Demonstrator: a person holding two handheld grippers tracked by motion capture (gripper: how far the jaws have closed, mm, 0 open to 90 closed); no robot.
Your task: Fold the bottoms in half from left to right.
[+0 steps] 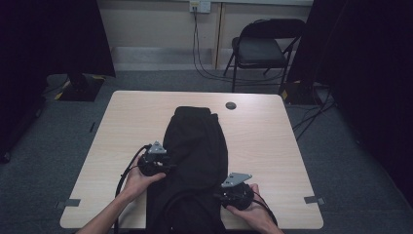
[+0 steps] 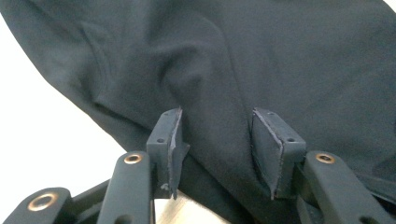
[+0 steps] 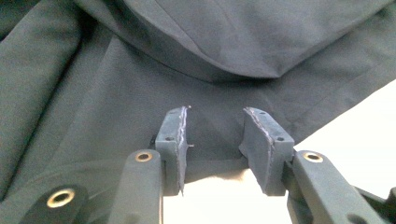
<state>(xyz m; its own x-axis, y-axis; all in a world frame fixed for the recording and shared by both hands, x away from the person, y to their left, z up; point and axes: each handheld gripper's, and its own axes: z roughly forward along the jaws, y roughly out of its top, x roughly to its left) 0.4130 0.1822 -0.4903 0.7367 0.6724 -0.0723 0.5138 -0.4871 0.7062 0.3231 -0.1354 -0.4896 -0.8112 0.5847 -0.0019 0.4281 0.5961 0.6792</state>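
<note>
A black garment lies lengthwise down the middle of the light wooden table, and its near end hangs over the front edge. My left gripper is at the garment's left edge, held by a hand. In the left gripper view the left gripper has its jaws apart, with a fold of the dark cloth lying between them and no pad pressing on it. My right gripper is at the garment's near right edge. In the right gripper view the right gripper has its jaws apart over the cloth's hem.
A small dark round disc sits near the table's far edge. A black folding chair stands beyond the table, with cables on the floor beside it. Tape marks sit at the table's front corners. Dark curtains hang at both sides.
</note>
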